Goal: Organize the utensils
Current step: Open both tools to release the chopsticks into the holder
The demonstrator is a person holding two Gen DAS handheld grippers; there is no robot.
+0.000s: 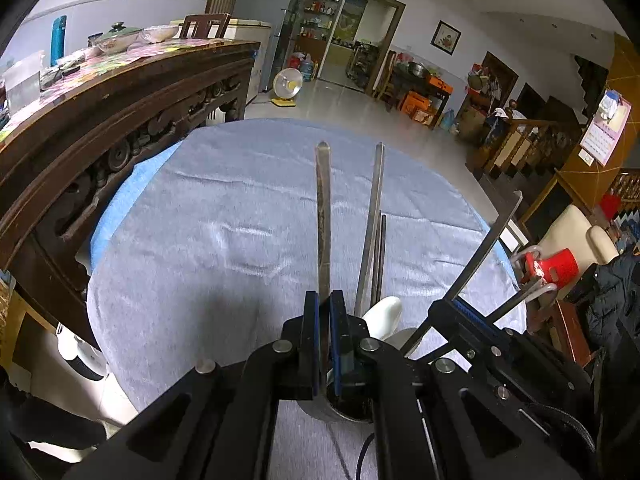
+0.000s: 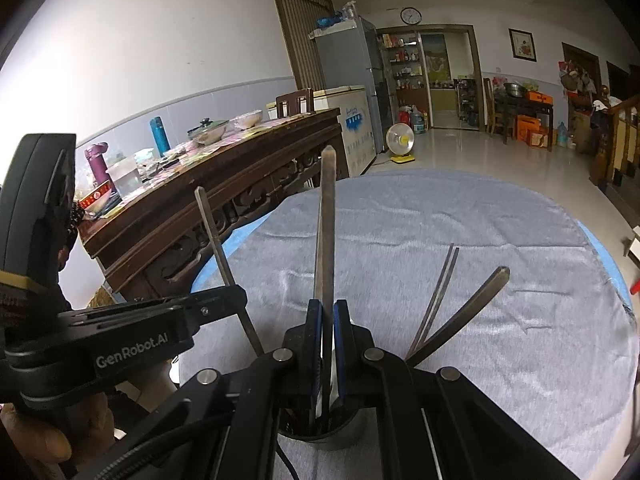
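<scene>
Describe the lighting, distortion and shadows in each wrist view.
Left wrist view: fisheye bends the wooden sideboard; the left claw throws a dark shadow on the grey cloth. Right wrist view: the white wall is overexposed at upper left; black vignette rings the corners, and the right claw stays sharp.

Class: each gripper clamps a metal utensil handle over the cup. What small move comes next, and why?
Probably open the right gripper: its metal handle seems to reach down into the cup already, beside the chopsticks, so letting go should seat it.
</scene>
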